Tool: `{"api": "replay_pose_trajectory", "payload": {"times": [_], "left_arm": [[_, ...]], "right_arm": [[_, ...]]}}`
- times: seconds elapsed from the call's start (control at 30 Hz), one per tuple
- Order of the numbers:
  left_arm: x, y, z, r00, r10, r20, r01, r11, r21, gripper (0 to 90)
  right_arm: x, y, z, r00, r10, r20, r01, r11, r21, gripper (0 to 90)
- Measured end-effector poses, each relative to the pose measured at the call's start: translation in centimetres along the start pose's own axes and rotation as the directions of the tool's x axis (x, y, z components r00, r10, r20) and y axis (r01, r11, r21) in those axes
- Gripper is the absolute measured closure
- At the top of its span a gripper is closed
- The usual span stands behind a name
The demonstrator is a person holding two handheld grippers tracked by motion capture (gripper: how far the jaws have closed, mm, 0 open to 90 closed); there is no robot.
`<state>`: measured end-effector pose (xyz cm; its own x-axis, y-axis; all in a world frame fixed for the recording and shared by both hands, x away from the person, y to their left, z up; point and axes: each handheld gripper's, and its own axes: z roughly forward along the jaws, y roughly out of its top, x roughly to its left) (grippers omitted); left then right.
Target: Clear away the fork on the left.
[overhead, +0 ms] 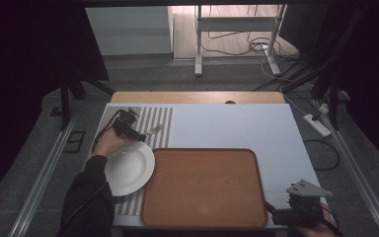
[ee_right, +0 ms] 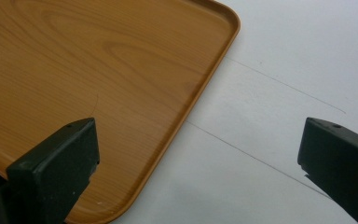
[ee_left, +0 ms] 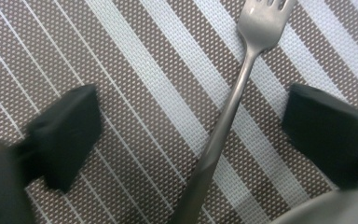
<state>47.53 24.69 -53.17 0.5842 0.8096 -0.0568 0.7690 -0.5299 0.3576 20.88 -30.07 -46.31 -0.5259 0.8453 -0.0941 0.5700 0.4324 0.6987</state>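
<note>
Now the left gripper (ee_left: 186,135) is hovering with jaws spread wide, gripping nothing, either side of the fork (ee_left: 223,126) lying on the striped mat (ee_left: 135,79) mid-frame, and closing off-centre risks flicking it away.

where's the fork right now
The fork lies flat on the striped placemat at the table's far left, just beyond the white plate, between the open jaws of the left gripper.

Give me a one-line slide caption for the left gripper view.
Left gripper open, a fork lying untouched between its fingers on the striped placemat.
</note>
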Motion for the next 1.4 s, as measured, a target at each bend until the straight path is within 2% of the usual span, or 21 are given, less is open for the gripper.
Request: {"api": "replay_pose_trajectory", "payload": {"times": [0.1, 0.23, 0.37, 0.43, 0.73, 0.9, 1.2, 1.4], "left_arm": [[0.1, -0.2, -0.3, 1.0000, 0.001, 0.002, -0.001, 0.9999, -0.015, 18.8], [0.6, -0.8, -0.9, 0.9999, 0.008, 0.010, -0.008, 0.9990, -0.045, 43.6], [1.2, -1.3, -1.2, 0.9998, -0.014, 0.017, 0.015, 0.9980, -0.061, 69.5], [1.4, -1.5, -1.2, 0.9996, -0.013, 0.024, 0.014, 0.9979, -0.063, 81.3], [2.2, -1.7, -1.3, 0.9961, -0.043, 0.077, 0.049, 0.9957, -0.079, 84.9], [2.1, -1.3, -2.0, 0.9941, -0.047, 0.097, 0.060, 0.9892, -0.134, 84.9], [0.7, 0.1, -2.2, 0.9949, 0.006, 0.101, 0.008, 0.9903, -0.139, 84.9], [-0.9, 1.3, -2.0, 0.9926, 0.038, 0.115, -0.021, 0.9891, -0.146, 84.8]], "right_arm": [[0.0, 0.0, 0.0, 1.0000, -0.001, 0.000, 0.001, 1.000, 0.000, 0.0], [0.0, 0.0, 0.0, 1.0000, -0.002, 0.000, 0.002, 1.000, 0.001, 0.0], [0.0, 0.0, 0.0, 1.0000, -0.003, -0.001, 0.003, 1.000, 0.002, 0.0], [0.0, 0.0, 0.0, 1.0000, -0.005, 0.000, 0.005, 1.000, 0.002, 0.0], [0.0, 0.0, 0.0, 1.0000, -0.005, -0.001, 0.005, 1.000, 0.002, 0.0], [0.0, 0.0, 0.0, 1.0000, -0.007, 0.000, 0.007, 1.000, 0.004, 0.0], [0.0, 0.0, 0.0, 1.0000, -0.005, 0.001, 0.005, 1.000, 0.002, 0.0], [0.0, 0.0, 0.0, 1.0000, -0.004, 0.000, 0.004, 1.000, 0.001, 0.0]]}}
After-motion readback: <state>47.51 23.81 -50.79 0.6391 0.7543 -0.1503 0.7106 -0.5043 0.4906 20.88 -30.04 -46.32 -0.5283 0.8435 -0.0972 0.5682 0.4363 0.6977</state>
